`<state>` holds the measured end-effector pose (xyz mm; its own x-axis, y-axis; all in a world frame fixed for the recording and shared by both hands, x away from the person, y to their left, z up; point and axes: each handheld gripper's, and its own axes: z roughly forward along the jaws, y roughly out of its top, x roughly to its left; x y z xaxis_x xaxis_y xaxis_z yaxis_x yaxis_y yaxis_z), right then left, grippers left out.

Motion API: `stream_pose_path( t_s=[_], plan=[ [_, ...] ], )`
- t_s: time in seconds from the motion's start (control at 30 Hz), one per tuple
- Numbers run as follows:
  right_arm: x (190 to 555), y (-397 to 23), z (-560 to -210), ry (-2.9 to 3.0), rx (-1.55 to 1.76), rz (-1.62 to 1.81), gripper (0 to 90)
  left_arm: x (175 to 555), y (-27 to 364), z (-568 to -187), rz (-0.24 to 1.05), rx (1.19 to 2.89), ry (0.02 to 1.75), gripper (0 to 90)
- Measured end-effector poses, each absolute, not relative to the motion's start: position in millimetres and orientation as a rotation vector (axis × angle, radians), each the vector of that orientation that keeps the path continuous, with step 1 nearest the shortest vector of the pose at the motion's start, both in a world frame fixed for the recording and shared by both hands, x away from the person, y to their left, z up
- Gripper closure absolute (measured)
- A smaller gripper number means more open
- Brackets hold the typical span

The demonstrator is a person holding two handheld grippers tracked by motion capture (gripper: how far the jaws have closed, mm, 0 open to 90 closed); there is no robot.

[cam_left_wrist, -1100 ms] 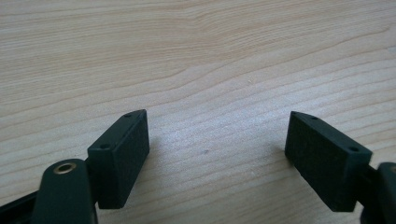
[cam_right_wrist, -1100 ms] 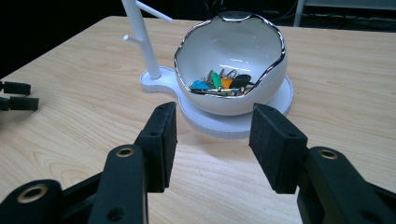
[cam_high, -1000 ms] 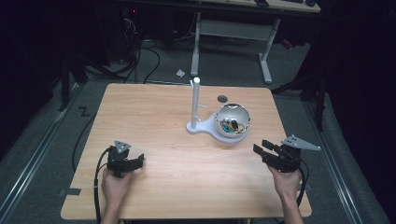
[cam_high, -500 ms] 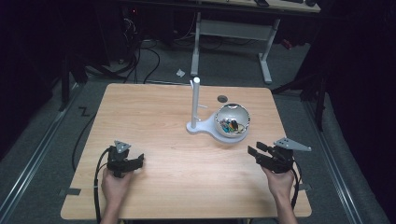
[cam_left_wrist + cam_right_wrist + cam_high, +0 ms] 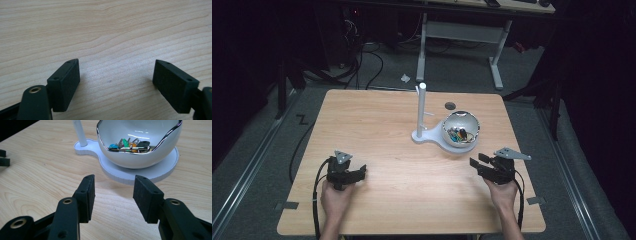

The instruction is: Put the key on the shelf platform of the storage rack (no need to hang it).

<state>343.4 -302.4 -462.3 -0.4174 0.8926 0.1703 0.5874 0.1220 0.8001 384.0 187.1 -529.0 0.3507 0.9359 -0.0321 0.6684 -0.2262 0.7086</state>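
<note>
Nearest the person's edge of the wooden table (image 5: 377,130), the left gripper (image 5: 357,173) sits low over bare wood, well to the left of the white bowl (image 5: 461,130) and nearer than it. In the left gripper view its jaws stand wide apart, released, with plain wood grain between them and nothing held.

The right gripper (image 5: 476,163) is held on the near right side, just in front of the bowl and slightly to its right. In the right gripper view (image 5: 113,192) its jaws are parted with a clear gap, released and empty, and they point toward the rim of the stand under the bowl, near it but not touching.

The bowl is a glossy white one with a silvery, uneven rim, and it rests on the round end of a flat white base (image 5: 427,137). Inside the bowl lies a small heap of keys (image 5: 130,145) with coloured heads: blue, green, orange and dark ones can be made out.

Just left of the bowl, a white upright post (image 5: 422,107) rises from the narrow end of the same base.

Beyond the bowl, a small dark round hole (image 5: 450,105) marks the tabletop near its far edge.
</note>
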Motion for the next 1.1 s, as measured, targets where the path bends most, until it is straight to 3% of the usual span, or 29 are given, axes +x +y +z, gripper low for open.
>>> stream_pose_path(
  t_s=[1.1],
  plan=[
    [358, -297, -502, 2.078, 1.492, 1.032, 52.4, 384, 187, -529, 0.543, 1.980, 1.394, 22.3]
  ],
)
